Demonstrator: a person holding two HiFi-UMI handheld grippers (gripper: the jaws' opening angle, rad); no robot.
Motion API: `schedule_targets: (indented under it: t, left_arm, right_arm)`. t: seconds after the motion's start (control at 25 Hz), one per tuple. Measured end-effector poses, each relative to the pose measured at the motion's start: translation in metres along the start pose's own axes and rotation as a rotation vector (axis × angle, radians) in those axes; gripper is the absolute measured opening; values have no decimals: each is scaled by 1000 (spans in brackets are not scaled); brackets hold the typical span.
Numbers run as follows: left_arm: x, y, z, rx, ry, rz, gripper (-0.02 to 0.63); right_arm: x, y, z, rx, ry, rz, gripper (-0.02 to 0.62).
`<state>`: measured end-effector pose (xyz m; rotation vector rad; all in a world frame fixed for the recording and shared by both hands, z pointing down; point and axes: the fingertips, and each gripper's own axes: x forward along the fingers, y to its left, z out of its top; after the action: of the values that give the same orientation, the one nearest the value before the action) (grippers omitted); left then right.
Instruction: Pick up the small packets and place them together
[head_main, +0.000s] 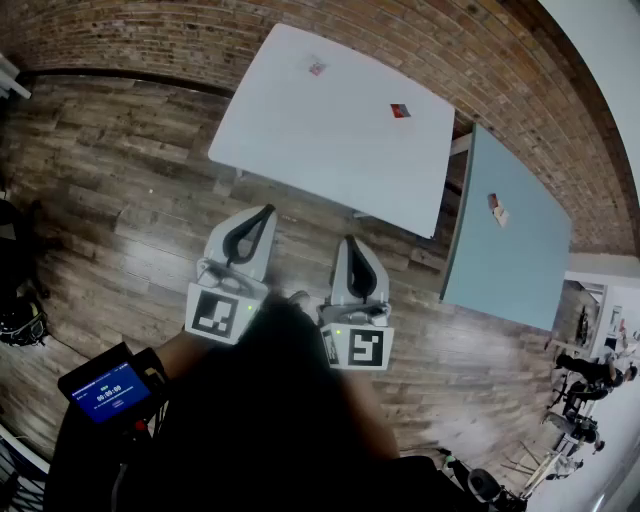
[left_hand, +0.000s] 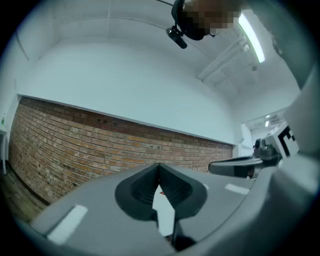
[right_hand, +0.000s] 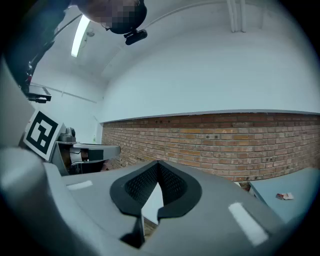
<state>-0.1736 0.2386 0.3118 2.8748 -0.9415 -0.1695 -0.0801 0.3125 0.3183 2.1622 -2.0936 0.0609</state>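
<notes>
1. Far left, near us: a wrist screen (head_main: 105, 390), lit blue, strapped to the person's left forearm.

2. Left claw (head_main: 266, 210): we hold it above the wooden floor (head_main: 120, 200). It is closed, its pads meeting at the tip with nothing gripped.

3. White counter (head_main: 300, 150): it stands beyond both claws, in front of the brick wall (head_main: 150, 40). We count two task items on it. A pale packet (head_main: 317, 68) lies near the far edge. A red packet (head_main: 400, 111) lies to its right, well apart from it.

4. Right claw (head_main: 351, 242): it is near the left one and also over the floor, on the near side of the white counter. It too is closed and empty, pad against pad.

5. Blue-grey counter (head_main: 520, 270): it stands to the right of the white one. A small cluster of packets (head_main: 497, 208) lies near its far end, one red and one pale, close together. We cannot tell whether they touch.
</notes>
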Motion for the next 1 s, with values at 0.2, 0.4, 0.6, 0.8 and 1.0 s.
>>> schedule_targets:
  t: [0.2,0.4,0.6,0.8,1.0]
  left_arm:
    - [0,-5,-1,-7,3,-6,0]
    - [-1,-5,2,-11,-11,-8,1]
    - [-2,-4,1,-10,-13,-7,0]
    - [-6,-1,-6,-4,11,0,0]
    - [13,0,-7,10,13,1,0]
  right_arm:
    - [2,-6,-1,12,-3,-33,2]
    - [0,-23,-7,44,-5,-90,2]
    - [-8,-30,-8,54,-4,-117,3]
    - [-12,-28,-13,74,-4,-111,3]
    - [4,-43,-15,84,-1,-105,3]
